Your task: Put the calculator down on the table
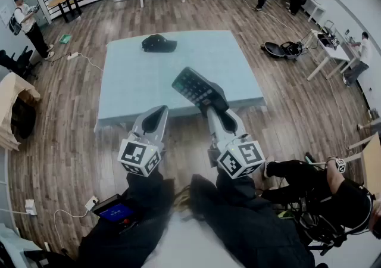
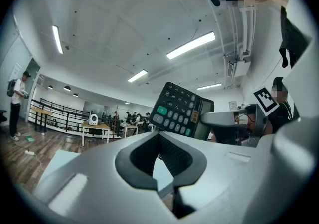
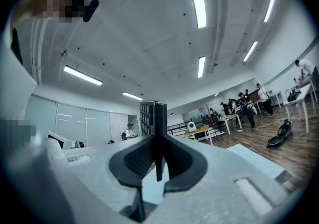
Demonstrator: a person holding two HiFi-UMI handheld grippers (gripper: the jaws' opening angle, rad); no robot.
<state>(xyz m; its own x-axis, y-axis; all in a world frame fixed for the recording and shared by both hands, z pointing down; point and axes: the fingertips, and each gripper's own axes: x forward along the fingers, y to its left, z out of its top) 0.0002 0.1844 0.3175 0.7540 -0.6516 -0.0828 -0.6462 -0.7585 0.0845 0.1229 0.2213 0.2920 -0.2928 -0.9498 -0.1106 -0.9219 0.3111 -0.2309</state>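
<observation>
A black calculator [image 1: 199, 89] with a green key is held tilted above the near edge of the light-blue table [image 1: 149, 76]. My right gripper [image 1: 215, 112] is shut on its lower end. In the right gripper view the calculator [image 3: 158, 118] stands edge-on between the pads of that gripper [image 3: 158, 141]. My left gripper [image 1: 156, 115] hovers beside it at the table's front edge, shut with nothing in it. The left gripper view looks past its own jaws [image 2: 160, 141] at the calculator [image 2: 182, 111], keys facing it, up and to the right.
A black cap [image 1: 158, 43] lies at the table's far side. Wood floor with cables surrounds the table. A seated person [image 1: 333, 192] is at the lower right, and a small device with a blue screen [image 1: 116, 210] lies on the floor at the lower left. Other tables and people stand farther off.
</observation>
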